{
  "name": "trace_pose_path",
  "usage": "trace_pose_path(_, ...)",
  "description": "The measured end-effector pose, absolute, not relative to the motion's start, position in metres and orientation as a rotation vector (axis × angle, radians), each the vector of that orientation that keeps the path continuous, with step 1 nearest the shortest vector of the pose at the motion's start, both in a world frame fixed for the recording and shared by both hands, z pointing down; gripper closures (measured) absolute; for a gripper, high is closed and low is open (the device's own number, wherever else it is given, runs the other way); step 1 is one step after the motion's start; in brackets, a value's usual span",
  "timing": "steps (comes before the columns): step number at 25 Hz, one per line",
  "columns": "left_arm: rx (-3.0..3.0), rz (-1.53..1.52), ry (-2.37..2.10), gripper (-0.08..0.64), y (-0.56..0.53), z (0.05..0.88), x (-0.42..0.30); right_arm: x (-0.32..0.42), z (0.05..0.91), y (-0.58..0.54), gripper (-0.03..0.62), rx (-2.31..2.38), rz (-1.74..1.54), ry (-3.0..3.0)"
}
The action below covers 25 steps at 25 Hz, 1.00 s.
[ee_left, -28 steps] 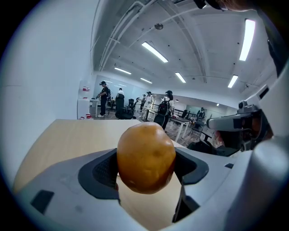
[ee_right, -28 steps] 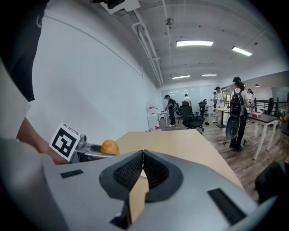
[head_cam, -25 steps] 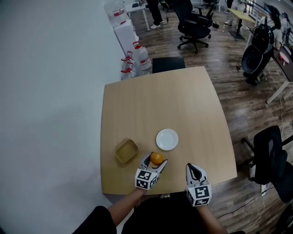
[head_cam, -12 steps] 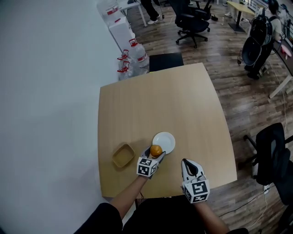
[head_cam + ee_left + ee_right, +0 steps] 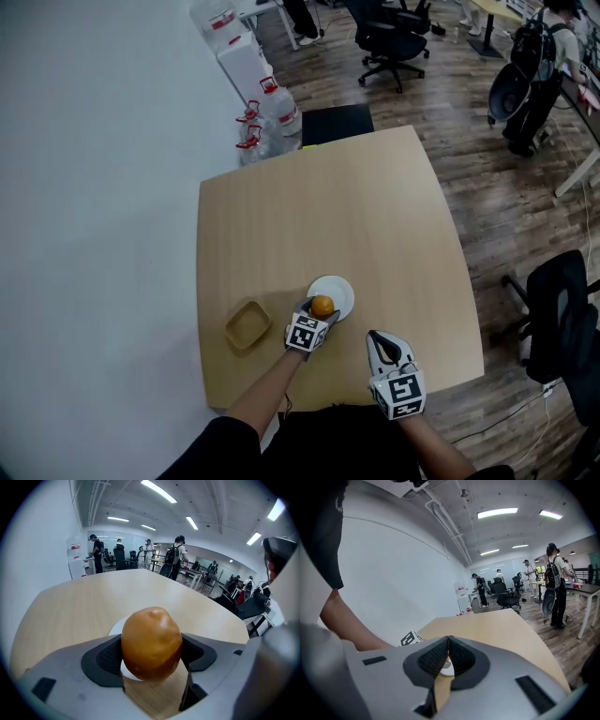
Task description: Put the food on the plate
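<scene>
At the plate's (image 5: 340,292) seven o'clock rim, my left gripper (image 5: 319,313) was clamped on the orange-brown food (image 5: 151,643), holding it over that edge. My right gripper (image 5: 382,339) hung at the plate's five o'clock, jaws pressed together on nothing. A tan dish (image 5: 247,324) sat at the plate's eight o'clock on the table (image 5: 319,206).

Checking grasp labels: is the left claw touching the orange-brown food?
Touching. The left gripper view shows both pads of the left claw pressed against the sides of the orange-brown food, with no gap on either side.
</scene>
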<state>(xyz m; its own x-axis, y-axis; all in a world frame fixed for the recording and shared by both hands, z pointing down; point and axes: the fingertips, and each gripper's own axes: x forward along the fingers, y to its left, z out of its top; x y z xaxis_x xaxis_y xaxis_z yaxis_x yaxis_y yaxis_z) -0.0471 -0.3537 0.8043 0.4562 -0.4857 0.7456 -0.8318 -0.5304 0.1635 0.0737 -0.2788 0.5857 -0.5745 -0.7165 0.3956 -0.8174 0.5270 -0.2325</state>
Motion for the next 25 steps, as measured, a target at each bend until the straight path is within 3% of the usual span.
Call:
trace_pose_path(13, 2.116, 1.069, -0.917, 0.233, -0.353, 0.837, -0.031, 0.102, 0.594, -0.292, 0.532, 1.35, 0.592, -2.488)
trace_pose_path(25, 2.159, 1.025, -0.968, 0.233, -0.366, 0.828, -0.035, 0.105, 0.597, -0.294, 0.532, 1.349, 0.592, -2.475)
